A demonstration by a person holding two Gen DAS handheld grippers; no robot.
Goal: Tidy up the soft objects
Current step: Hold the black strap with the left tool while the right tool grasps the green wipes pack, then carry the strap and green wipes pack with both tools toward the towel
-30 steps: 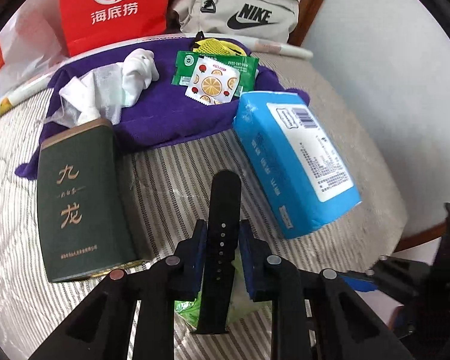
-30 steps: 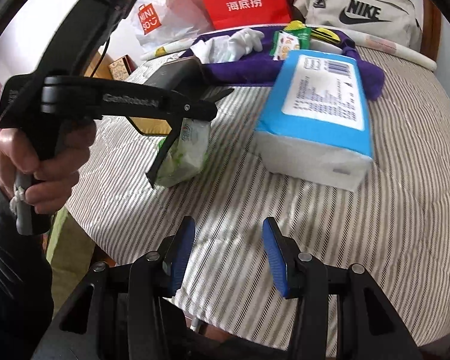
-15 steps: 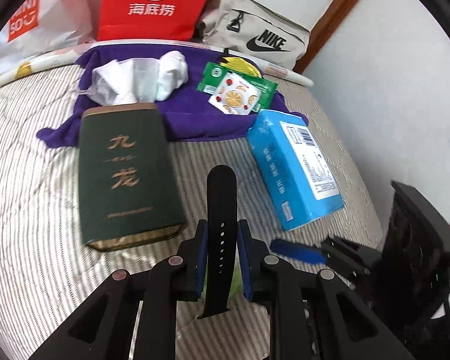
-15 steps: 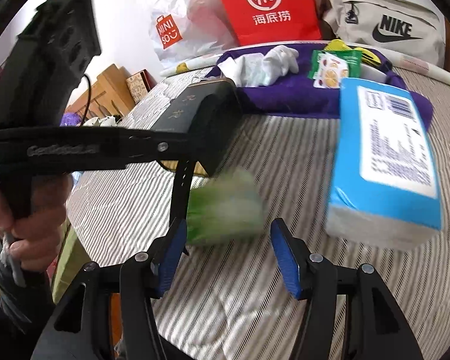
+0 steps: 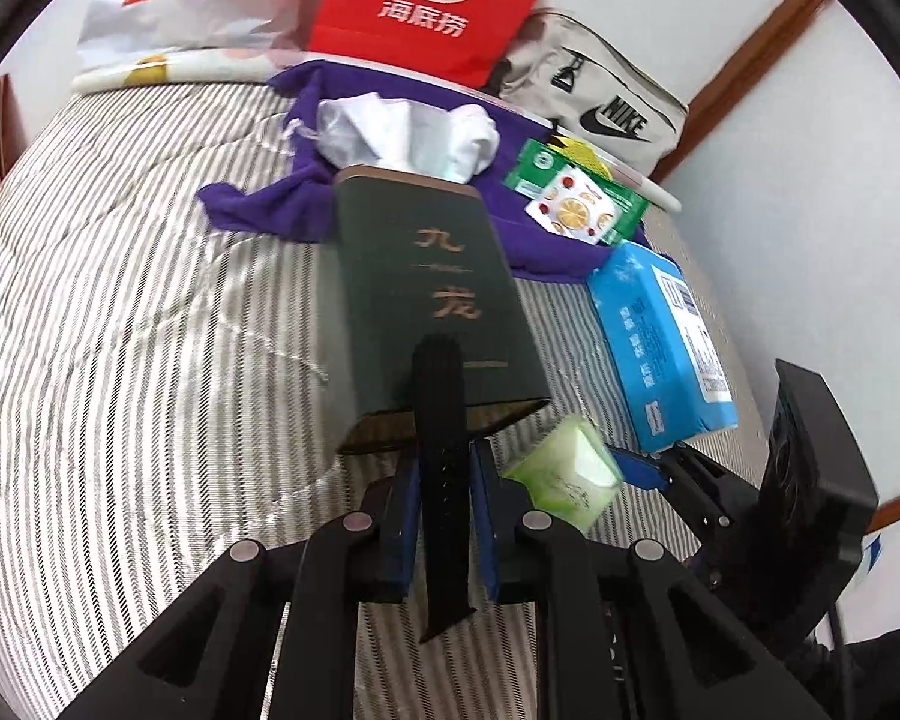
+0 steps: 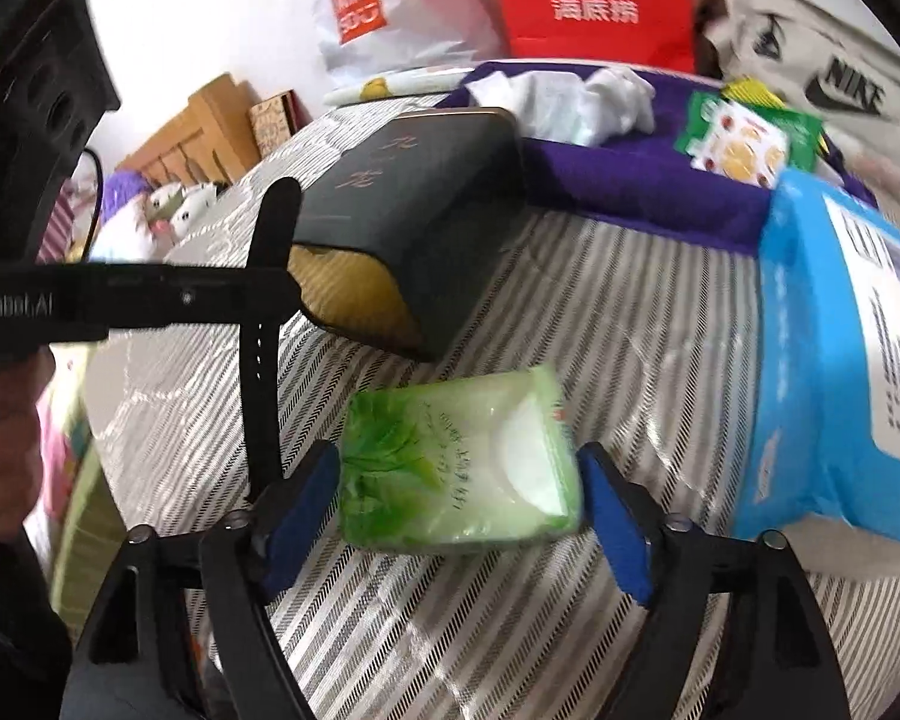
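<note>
Gripping the black strap (image 5: 441,420) between their pads, your left tongs (image 5: 441,516) stay clamped on it, the strap standing upright through the jaws. Since a second ago that view has swung leftwards: the dark green box (image 5: 432,294) that lay at the left edge now sits straight ahead, just behind the strap, and the blue tissue pack (image 5: 660,342) has slid to the right.

Your right tongs (image 6: 459,507) have just been opening and now stand wide, one blue pad on each side of the green wipes packet (image 6: 456,462); whether the pads touch it is hard to tell through the blur. A second ago that packet lay well ahead beside the left tool; now it rests between the jaws on the striped bed (image 6: 630,324), near the open end of the box. The purple cloth (image 6: 642,180) lies behind.
</note>
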